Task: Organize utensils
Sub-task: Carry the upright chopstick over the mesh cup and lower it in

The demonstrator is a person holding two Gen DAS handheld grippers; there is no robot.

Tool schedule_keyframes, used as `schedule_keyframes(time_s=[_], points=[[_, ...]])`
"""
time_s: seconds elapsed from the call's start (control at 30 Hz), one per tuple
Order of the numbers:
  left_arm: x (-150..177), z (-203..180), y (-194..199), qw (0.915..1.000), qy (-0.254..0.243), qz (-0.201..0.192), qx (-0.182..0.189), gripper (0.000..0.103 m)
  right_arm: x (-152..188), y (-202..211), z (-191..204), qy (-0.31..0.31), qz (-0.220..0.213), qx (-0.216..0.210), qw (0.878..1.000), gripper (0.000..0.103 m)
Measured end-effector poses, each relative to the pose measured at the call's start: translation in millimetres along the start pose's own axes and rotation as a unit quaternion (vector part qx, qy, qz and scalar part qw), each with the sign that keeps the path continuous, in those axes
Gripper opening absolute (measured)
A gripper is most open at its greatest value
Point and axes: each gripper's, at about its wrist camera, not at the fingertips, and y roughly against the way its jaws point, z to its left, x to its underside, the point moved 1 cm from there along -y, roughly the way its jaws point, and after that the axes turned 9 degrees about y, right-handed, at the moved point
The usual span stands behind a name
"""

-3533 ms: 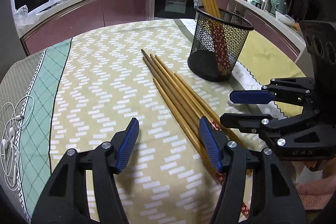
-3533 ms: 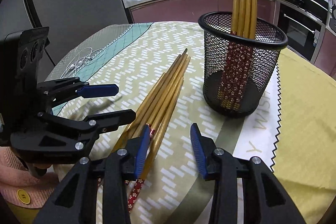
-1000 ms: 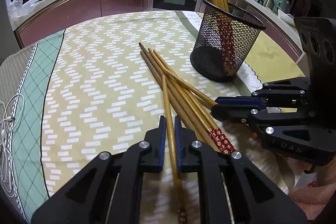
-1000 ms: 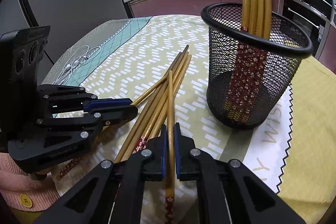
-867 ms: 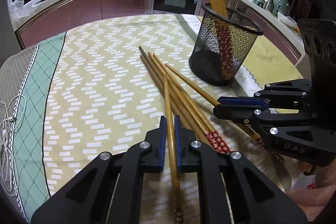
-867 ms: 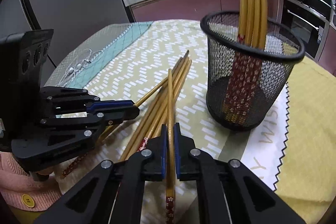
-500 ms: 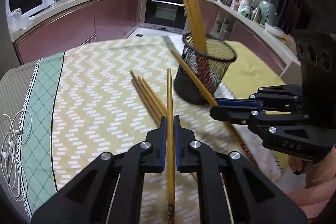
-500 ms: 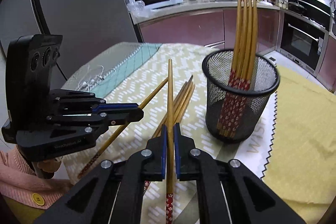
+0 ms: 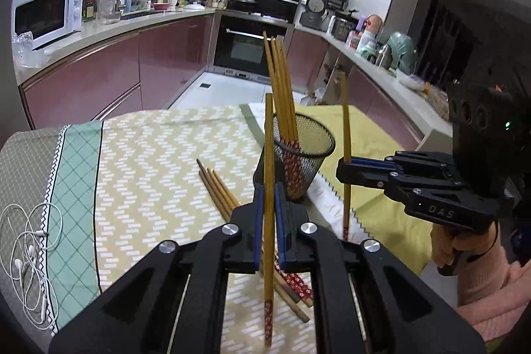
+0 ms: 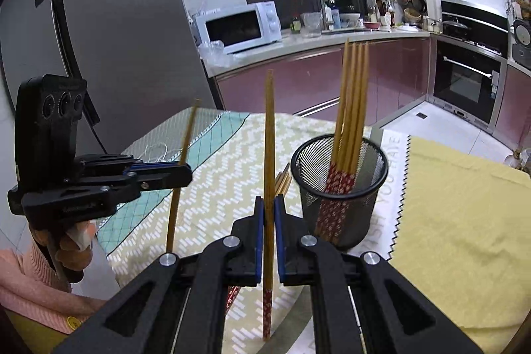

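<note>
Two chopsticks lifted clear of the table, each pinched upright in its own claw. Left chopstick (image 9: 268, 155) clamped between the blue pads of the left gripper (image 9: 268, 208), red patterned end hanging below the jaws, bare tip pointing up in front of the mesh holder (image 9: 310, 155). Right chopstick (image 10: 268, 155) gripped the same way by the right gripper (image 10: 269, 221), jaws closed tight on the shaft, patterned end down.

From the left wrist view, right gripper seen at the right edge, its chopstick standing just beside the holder. From the right wrist view, left gripper seen at the left edge, its chopstick slightly tilted.

Black mesh holder standing on the tablecloth (image 9: 149, 161), with four or so chopsticks (image 10: 353, 108) leaning inside, red ends at the bottom. Remaining loose chopsticks (image 9: 217, 191) lying together flat on the cloth, near the holder's base and partly hidden behind the left jaws.

White earphones (image 9: 26, 241) coiled at the table's left edge. Microwave (image 10: 240, 27) on the counter behind.
</note>
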Motion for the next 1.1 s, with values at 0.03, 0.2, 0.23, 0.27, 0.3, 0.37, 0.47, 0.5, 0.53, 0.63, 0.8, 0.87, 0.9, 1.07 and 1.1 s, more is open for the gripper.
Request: schedule_keyframes(time_s=[0.03, 0.2, 0.23, 0.27, 0.3, 0.37, 0.47, 0.5, 0.53, 0.63, 0.8, 0.87, 0.9, 1.07, 1.1], points=[[-2, -1, 4, 1.0, -0.001, -0.005, 0.002, 0.007, -1, 3, -1, -0.001, -0.004, 0.001, 1.0, 0.006], [-10, -4, 18, 0.9996, 0.0, -0.025, 0.009, 0.007, -5, 12, -3, -0.001, -0.02, 0.007, 1.0, 0.006], [-11, -4, 21, 0.9995, 0.002, -0.028, 0.012, 0.007, -7, 15, -4, 0.0, -0.024, 0.009, 1.0, 0.006], [-13, -4, 22, 0.9995, 0.003, -0.03, 0.014, 0.007, -8, 17, -5, 0.0, -0.026, 0.011, 1.0, 0.006], [-15, -4, 24, 0.9993, 0.004, -0.034, 0.014, 0.007, -9, 17, -5, 0.0, -0.029, 0.012, 1.0, 0.006], [-20, -5, 27, 0.9988, 0.008, -0.043, 0.019, 0.007, -13, 22, -7, 0.001, -0.037, 0.014, 0.999, 0.006], [-27, -7, 31, 0.998, 0.01, -0.058, 0.023, 0.007, -20, 26, -10, 0.003, -0.047, 0.02, 0.999, 0.006], [-30, -8, 32, 0.9977, 0.011, -0.063, 0.025, 0.007, -22, 28, -11, 0.003, -0.05, 0.022, 0.998, 0.006], [-32, -10, 32, 0.9975, 0.011, -0.065, 0.027, 0.007, -25, 29, -12, 0.003, -0.053, 0.024, 0.998, 0.006], [-39, -14, 32, 0.9968, 0.01, -0.073, 0.031, 0.007, -33, 33, -14, 0.006, -0.061, 0.032, 0.998, 0.006], [-56, -24, 37, 0.9945, 0.009, -0.094, 0.046, 0.007, -46, 47, -17, 0.014, -0.081, 0.041, 0.996, 0.006], [-63, -26, 39, 0.9935, 0.006, -0.102, 0.05, 0.007, -51, 51, -19, 0.015, -0.088, 0.045, 0.995, 0.006], [-68, -29, 40, 0.9929, 0.005, -0.108, 0.052, 0.007, -53, 53, -21, 0.015, -0.092, 0.046, 0.995, 0.006], [-88, -39, 41, 0.9901, -0.003, -0.126, 0.062, 0.007, -68, 63, -29, 0.019, -0.112, 0.055, 0.992, 0.006], [-92, -42, 42, 0.9894, -0.003, -0.131, 0.063, 0.007, -71, 64, -30, 0.019, -0.115, 0.055, 0.992, 0.006]])
